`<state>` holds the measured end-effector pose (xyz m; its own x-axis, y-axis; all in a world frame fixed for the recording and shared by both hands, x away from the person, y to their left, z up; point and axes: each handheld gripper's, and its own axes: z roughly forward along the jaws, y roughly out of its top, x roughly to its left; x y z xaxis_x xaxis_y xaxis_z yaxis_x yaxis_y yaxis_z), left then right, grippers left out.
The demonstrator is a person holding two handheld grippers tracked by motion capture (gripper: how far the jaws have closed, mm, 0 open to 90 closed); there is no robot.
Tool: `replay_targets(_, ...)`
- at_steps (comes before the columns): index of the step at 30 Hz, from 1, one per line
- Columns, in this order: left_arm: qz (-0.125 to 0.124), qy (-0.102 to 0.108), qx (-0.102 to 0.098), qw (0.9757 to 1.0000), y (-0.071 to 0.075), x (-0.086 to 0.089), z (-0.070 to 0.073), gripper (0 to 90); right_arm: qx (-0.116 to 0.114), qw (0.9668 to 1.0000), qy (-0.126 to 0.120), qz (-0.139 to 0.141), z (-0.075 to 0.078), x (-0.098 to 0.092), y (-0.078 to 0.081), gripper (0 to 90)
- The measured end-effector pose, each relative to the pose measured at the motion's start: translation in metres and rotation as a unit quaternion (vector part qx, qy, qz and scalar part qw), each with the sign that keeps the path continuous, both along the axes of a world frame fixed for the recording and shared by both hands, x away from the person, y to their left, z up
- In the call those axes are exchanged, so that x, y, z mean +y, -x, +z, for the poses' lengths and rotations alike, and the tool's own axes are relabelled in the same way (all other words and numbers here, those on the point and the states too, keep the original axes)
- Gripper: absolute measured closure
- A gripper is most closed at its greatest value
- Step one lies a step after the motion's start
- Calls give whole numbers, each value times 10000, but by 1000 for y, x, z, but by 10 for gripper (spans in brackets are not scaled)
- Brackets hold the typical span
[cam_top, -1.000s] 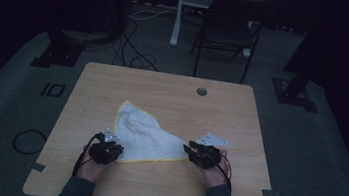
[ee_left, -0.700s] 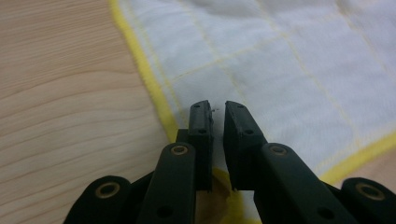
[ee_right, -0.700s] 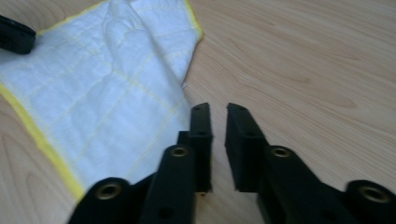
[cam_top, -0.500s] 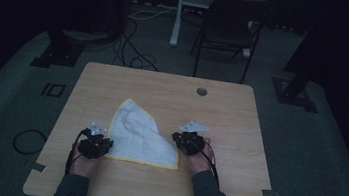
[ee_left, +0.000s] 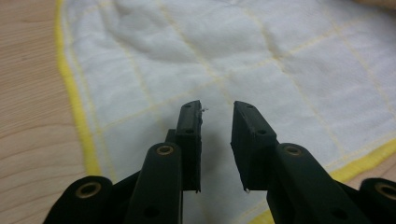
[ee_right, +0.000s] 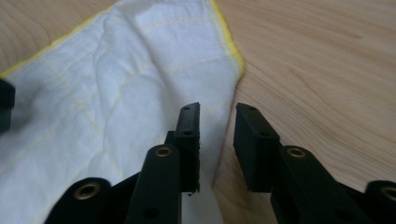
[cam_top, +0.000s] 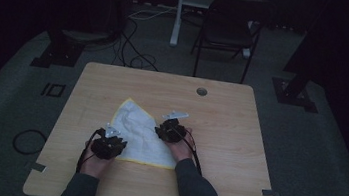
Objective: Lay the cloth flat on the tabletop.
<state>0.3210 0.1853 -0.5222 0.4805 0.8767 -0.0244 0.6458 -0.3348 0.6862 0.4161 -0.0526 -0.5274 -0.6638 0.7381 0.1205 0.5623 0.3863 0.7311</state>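
Here I hold both hands low over the white, yellow-edged cloth (cam_top: 138, 135), left gripper (ee_left: 217, 109) and right gripper (ee_right: 217, 112) just opened, jaws apart, clamping nothing.

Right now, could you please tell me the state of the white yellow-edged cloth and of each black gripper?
White cotton cloth with yellow hem: lying flat on the wooden table, folded, lightly creased.
Left black two-jaw gripper: jaws just opening, apart above the cloth, gripping nothing.
Right black two-jaw gripper: jaws just opening, apart over the cloth's edge, gripping nothing.
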Motion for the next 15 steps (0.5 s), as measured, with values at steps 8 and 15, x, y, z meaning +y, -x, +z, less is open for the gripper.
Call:
replay_targets(8, -56, -40, 143, 9999, -2, -2, -10, 737, 400, 9991, 81, -78, -7, 7, -14, 684)
replay_targets(15, -75, -7, 160, 9998, -2, -1, -10, 746, 239, 9995, 214, -27, -2, 6, -13, 873)
